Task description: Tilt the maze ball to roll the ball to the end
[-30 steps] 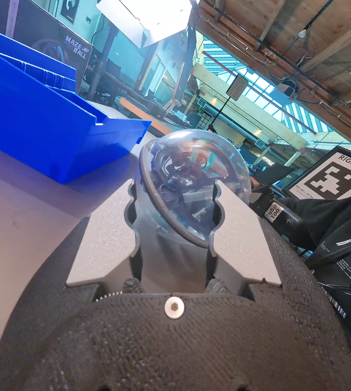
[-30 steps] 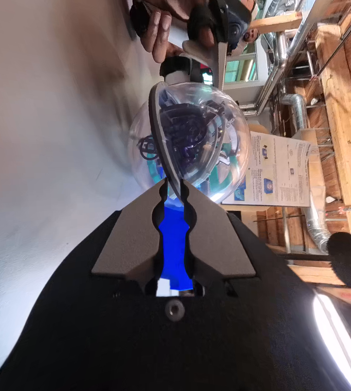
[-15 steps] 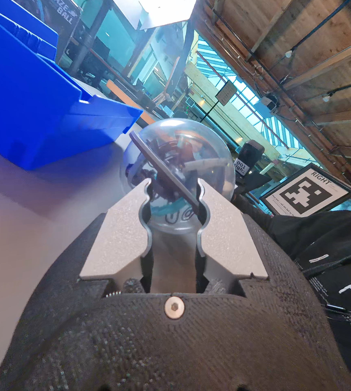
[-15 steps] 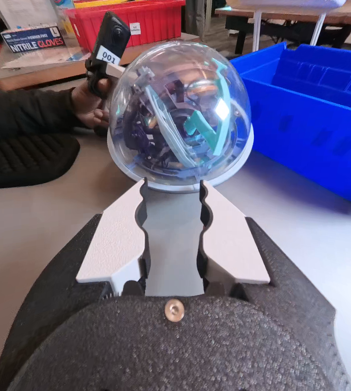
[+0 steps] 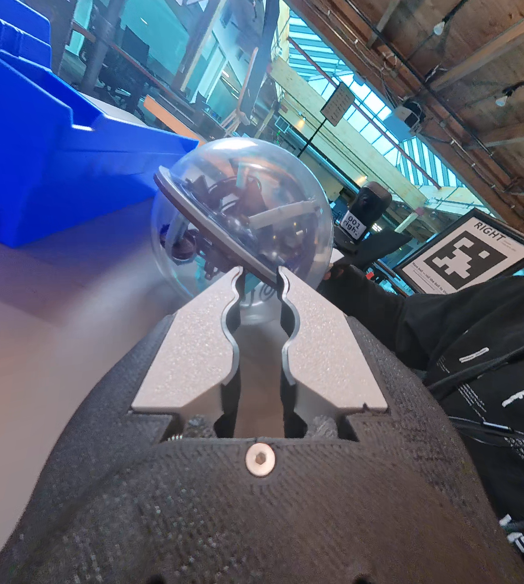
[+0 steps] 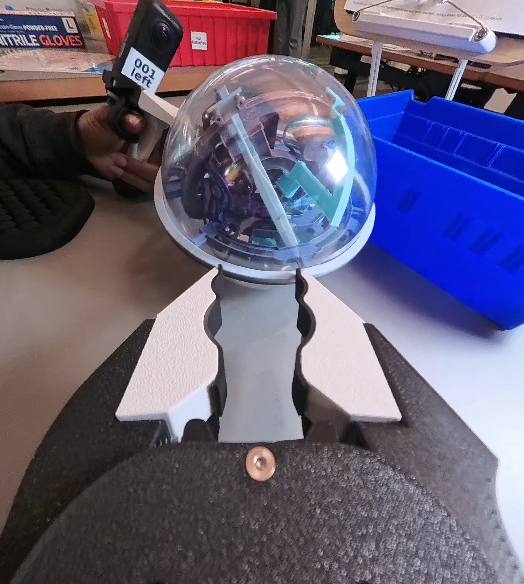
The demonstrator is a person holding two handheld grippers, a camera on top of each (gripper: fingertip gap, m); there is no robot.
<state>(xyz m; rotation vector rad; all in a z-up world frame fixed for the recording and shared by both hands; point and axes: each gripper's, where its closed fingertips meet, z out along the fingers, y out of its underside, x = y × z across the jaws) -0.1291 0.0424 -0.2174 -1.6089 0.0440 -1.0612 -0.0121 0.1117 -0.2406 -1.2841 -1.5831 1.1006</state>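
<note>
The maze ball (image 5: 241,205) is a clear sphere with a grey rim and coloured tracks inside. In the right wrist view the maze ball (image 6: 267,164) sits low over the grey table (image 6: 64,316), its rim nearly level. My left gripper (image 5: 260,273) is shut on the near edge of the rim. My right gripper (image 6: 259,273) is open, with its fingertips just under the rim on the opposite side. The hand holding the left gripper (image 6: 121,151) shows behind the ball. I cannot make out the small ball inside the maze.
A blue bin (image 6: 460,196) stands close to the right of the ball and shows at left in the left wrist view (image 5: 49,151). A black mat (image 6: 17,215) lies at the left. A red bin (image 6: 222,31) and a glove box (image 6: 33,31) are at the back. A framed marker sign (image 5: 466,256) stands at the right.
My right gripper let go of the rim, opened, and turned from sideways to level. My left gripper's jaws narrowed from wide open and closed on the rim. The ball came down towards the table.
</note>
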